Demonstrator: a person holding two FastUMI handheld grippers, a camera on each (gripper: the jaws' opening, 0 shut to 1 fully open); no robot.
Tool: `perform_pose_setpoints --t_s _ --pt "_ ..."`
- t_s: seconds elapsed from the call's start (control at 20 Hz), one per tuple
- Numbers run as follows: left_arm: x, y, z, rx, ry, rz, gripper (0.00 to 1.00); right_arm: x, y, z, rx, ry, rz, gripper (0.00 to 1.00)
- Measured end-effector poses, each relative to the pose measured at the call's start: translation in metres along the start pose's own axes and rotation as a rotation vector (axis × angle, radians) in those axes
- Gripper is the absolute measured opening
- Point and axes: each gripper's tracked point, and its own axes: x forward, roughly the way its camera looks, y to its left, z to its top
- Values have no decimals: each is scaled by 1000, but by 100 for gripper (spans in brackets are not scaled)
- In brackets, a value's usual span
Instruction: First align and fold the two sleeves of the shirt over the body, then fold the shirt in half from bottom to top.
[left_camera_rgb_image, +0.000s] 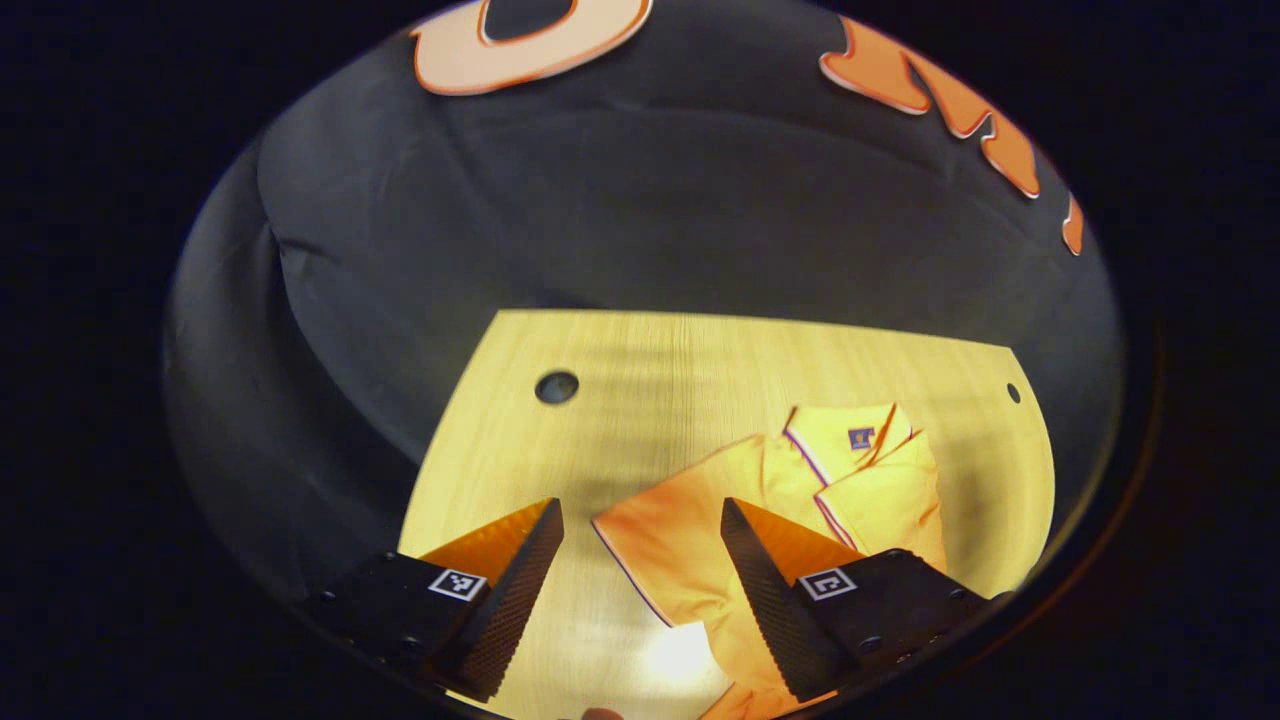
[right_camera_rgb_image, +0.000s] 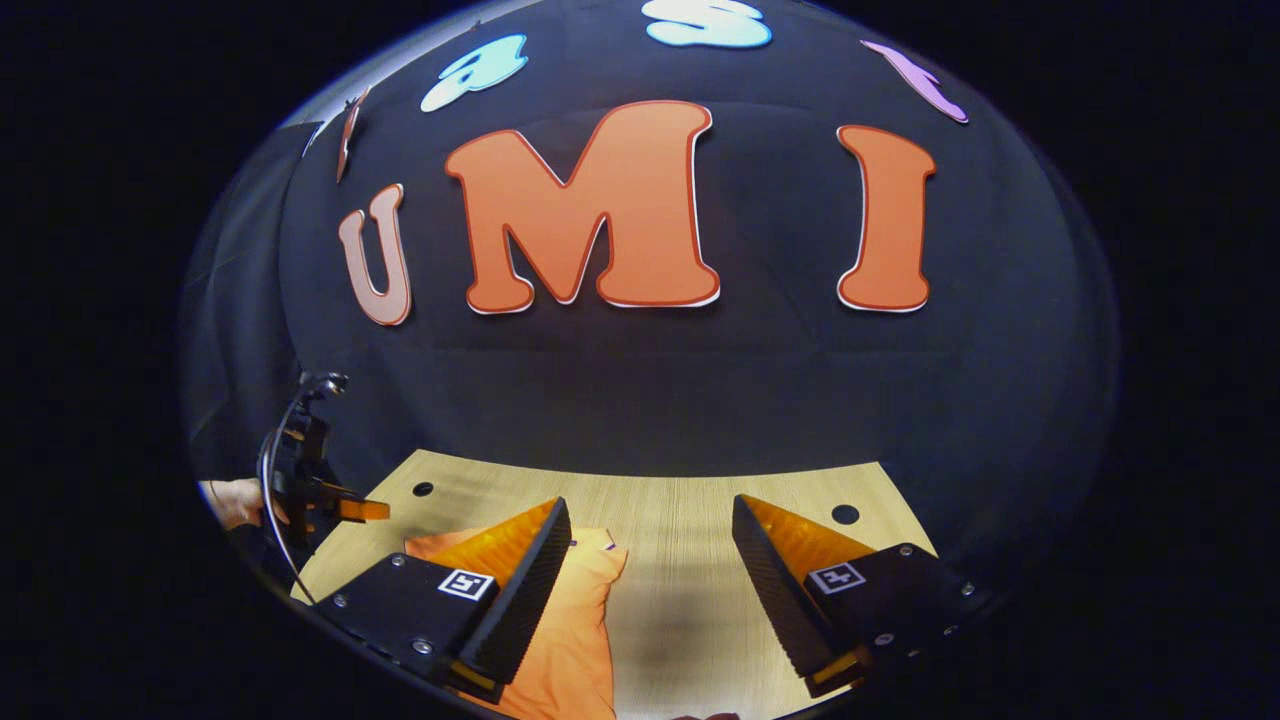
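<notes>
An orange shirt (left_camera_rgb_image: 690, 545) with a collar and thin piped edges lies on the wooden table (left_camera_rgb_image: 650, 380), its collar end (left_camera_rgb_image: 850, 440) toward the far right. My left gripper (left_camera_rgb_image: 640, 520) hangs open above the table with the shirt's left edge between and behind its fingers, nothing pinched. In the right gripper view the shirt (right_camera_rgb_image: 575, 620) lies at the lower left, partly hidden by a finger. My right gripper (right_camera_rgb_image: 650, 520) is open over bare wood beside the shirt. The left gripper (right_camera_rgb_image: 330, 505), held by a hand (right_camera_rgb_image: 235, 500), shows far left.
The table has round holes (left_camera_rgb_image: 556, 386) near its far corners, another hole (right_camera_rgb_image: 845, 514) at the right. The booth's black cloth wall (right_camera_rgb_image: 640, 400) stands just behind the table's far edge. Bare wood (right_camera_rgb_image: 680, 620) lies right of the shirt.
</notes>
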Motion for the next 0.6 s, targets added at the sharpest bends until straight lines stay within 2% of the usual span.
perform_pose_setpoints --t_s 0.15,0.3,0.5,0.6 --pt "30 7 -35 -105 142 25 98 -13 -10 0 -16 -17 3 98" --pt "51 15 -68 -161 254 60 98 -24 -24 -4 -31 -18 -7 98" --pt "71 23 -87 -223 308 98 98 -29 -40 -18 6 17 -6 98" --pt "75 25 -92 -213 334 105 98 -28 -50 -25 7 35 -20 99"
